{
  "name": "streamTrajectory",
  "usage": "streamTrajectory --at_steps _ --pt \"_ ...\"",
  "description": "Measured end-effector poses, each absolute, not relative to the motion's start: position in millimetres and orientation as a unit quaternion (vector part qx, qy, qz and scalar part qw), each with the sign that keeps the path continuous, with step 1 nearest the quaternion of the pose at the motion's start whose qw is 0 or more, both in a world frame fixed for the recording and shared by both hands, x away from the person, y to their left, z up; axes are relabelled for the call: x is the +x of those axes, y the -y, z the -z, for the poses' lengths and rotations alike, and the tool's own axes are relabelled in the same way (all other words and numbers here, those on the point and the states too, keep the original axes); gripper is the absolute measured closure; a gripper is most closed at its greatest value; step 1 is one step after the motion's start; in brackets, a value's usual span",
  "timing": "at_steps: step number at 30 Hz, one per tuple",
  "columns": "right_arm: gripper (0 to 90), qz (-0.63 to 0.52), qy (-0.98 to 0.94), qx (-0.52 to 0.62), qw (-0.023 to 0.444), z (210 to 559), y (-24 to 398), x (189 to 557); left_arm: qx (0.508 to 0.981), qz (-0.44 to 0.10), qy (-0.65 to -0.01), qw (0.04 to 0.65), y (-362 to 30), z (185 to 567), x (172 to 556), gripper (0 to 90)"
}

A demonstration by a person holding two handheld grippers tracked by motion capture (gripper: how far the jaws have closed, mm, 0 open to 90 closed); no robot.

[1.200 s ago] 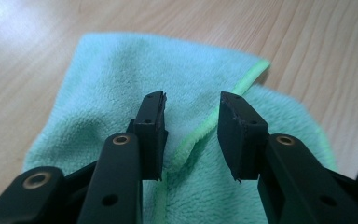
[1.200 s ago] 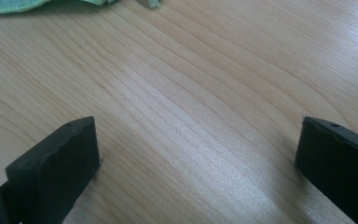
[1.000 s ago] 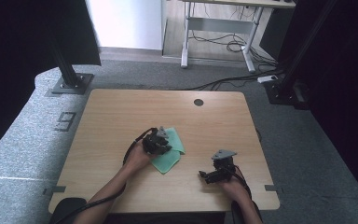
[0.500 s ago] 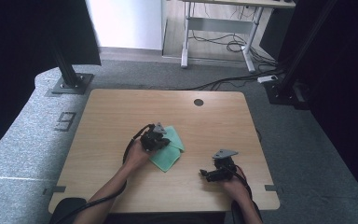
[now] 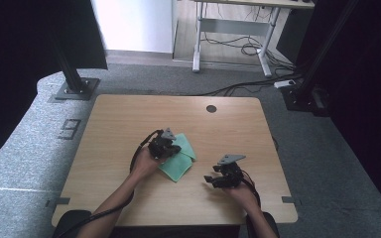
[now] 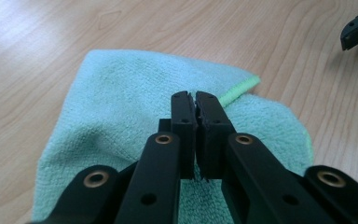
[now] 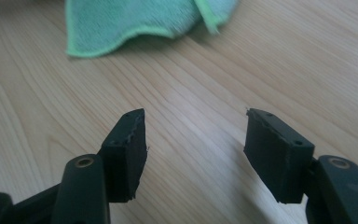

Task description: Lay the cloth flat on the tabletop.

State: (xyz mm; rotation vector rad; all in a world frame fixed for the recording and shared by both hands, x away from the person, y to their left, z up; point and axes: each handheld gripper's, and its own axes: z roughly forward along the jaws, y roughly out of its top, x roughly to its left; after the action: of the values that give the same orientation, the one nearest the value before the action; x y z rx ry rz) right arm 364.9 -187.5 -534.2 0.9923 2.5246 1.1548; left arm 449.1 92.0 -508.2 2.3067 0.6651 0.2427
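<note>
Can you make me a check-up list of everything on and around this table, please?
Surface: wooden table, a round hole near its far edge.
Job's things: green cloth, folded, lying flat.
Clutter: nothing seen.
Grippers: left tool jaws together over the cloth; whether they pinch it, cannot tell. Right tool has just been closing, jaws apart above bare wood, nothing between them.
Cables: a black cable loops from the left tool; more cables on the floor beyond.
Surroundings: grey carpet, black stand posts, a desk frame behind.
</note>
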Motion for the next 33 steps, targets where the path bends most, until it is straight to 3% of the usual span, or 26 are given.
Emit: streamTrajectory --at_steps 3,7,9,12,14,24,25,26,28,31,33 --pt "39.1 -0.392 -0.854 0.328 0.094 533.1 180.9 365.8 0.896 -0.106 -0.254 0.349 -92.1 510.9 445.9 69.8" --pt "38.9 -0.388 -0.857 0.325 0.092 534.6 180.1 364.5 0.895 -0.111 -0.26 0.345 -99.4 516.3 442.6 62.1" --pt "38.9 -0.388 -0.856 0.329 0.091 535.4 181.4 365.0 0.895 -0.11 -0.266 0.342 -102.8 519.7 444.4 65.8" --pt "38.9 -0.39 -0.856 0.328 0.089 534.5 180.8 365.6 0.889 -0.106 -0.278 0.349 -108.0 521.3 448.6 84.0" --pt "38.9 -0.393 -0.856 0.324 0.089 532.9 179.2 365.3 0.884 -0.105 -0.281 0.358 -109.4 519.5 449.7 89.6" --pt "49.2 -0.405 -0.861 0.297 0.075 522.5 150.9 372.7 0.879 -0.106 -0.28 0.37 -111.0 508.3 449.1 89.6" --pt "50.3 -0.406 -0.862 0.293 0.076 521.9 148.1 373.8 0.884 -0.091 -0.275 0.366 -110.3 508.6 449.8 85.4" --pt "51.6 -0.405 -0.864 0.29 0.076 520.9 142.9 376.0 0.887 -0.099 -0.269 0.363 -109.6 508.8 448.7 70.7" --pt "54.5 -0.405 -0.865 0.288 0.077 520.2 137.4 379.0 0.891 -0.114 -0.261 0.353 -106.6 510.1 446.0 54.9" --pt "57.7 -0.409 -0.863 0.286 0.07 519.3 128.5 385.5 0.906 -0.122 -0.257 0.313 -99.9 519.9 446.2 50.3" --pt "60.7 -0.412 -0.863 0.285 0.065 519.4 121.6 390.2 0.905 -0.124 -0.264 0.31 -99.3 524.6 447.5 58.1"
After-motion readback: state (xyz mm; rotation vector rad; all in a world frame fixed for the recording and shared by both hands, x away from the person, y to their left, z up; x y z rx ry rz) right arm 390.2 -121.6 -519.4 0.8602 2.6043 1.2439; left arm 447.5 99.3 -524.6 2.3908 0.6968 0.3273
